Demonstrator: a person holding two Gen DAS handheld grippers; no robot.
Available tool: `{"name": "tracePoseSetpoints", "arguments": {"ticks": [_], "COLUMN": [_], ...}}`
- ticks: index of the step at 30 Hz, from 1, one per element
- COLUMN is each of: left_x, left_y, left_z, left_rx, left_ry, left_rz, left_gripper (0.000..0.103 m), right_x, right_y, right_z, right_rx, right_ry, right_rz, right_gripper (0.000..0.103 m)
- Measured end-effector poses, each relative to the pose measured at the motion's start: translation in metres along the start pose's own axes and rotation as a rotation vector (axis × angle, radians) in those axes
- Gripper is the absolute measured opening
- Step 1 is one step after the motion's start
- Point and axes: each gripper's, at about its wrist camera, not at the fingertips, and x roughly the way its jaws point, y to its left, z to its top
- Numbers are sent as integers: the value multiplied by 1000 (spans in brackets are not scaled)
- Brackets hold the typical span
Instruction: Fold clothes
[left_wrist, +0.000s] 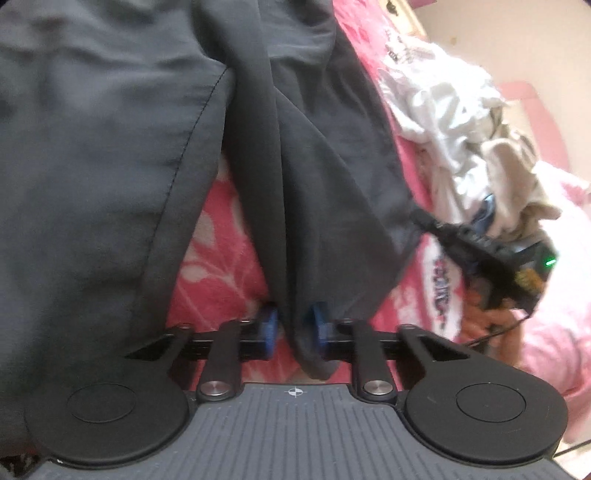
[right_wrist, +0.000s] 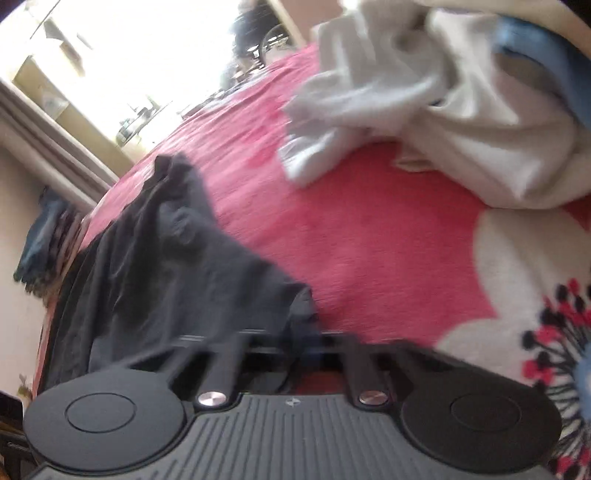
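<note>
Left wrist view: my left gripper (left_wrist: 293, 326) is clamped on a fold of the dark grey garment (left_wrist: 110, 147), its blue pads (left_wrist: 267, 325) pinching the cloth, which spreads over the pink floral bedspread (left_wrist: 218, 266); my right gripper (left_wrist: 421, 218) grips the garment's far edge beside a heap of white clothes (left_wrist: 443, 122)

Right wrist view, blurred: my right gripper (right_wrist: 301, 338) is clenched on the dark grey garment's (right_wrist: 166, 266) corner, which trails left across the bedspread (right_wrist: 369, 240); white clothes (right_wrist: 443, 110) lie apart at upper right

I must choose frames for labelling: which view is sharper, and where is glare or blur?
Left wrist view: sharper, dark garment seams readable, white clothes pile and right gripper blurred. Right wrist view: motion-smeared throughout, window blown out, pink blanket soft.
</note>
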Motion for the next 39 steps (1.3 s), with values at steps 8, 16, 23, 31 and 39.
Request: {"name": "tracePoseSetpoints", "arguments": {"ticks": [8, 16, 23, 31, 39], "left_x": [-2, 3, 2, 31, 55], "left_y": [-12, 6, 3, -25, -41], "left_z": [6, 2, 13, 26, 24], "left_rx": [25, -30, -51, -12, -55], "left_ry": [65, 108, 88, 105, 151], "left_rz": [-89, -104, -151, -130, -73], "left_gripper": [2, 2, 33, 35, 0], "right_x": [-41, -31, -40, -53, -23], "right_y": [-19, -42, -78, -59, -40], "right_z": [15, 11, -8, -29, -26], "right_rx": [89, 170, 464, 540, 482], "right_ry": [-173, -158, -144, -87, -7], "right_rz": [-117, -202, -123, 29, -24], "right_gripper": [3, 4, 43, 43, 4]}}
